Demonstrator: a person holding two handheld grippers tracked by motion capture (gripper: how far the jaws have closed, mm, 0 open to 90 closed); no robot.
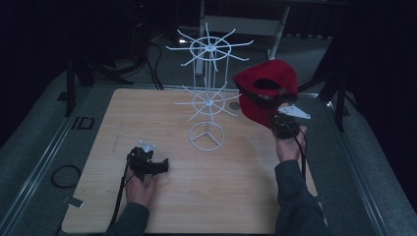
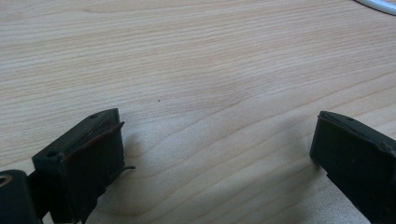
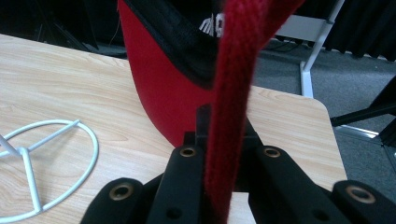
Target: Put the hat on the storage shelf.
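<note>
Right tool (image 1: 284, 123), jaws pressed on the strap of a red cap (image 1: 268, 88), holds it aloft just right of the white wire rack (image 1: 209, 105). Left tool (image 1: 152, 166), jaws spread with nothing between, lies low over the wooden surface (image 1: 221, 191), left of the rack's ring base.

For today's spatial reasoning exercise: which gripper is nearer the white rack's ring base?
Left. The left gripper lies close beside the ring base; the right gripper is farther, raised, clamping the red cap.
</note>
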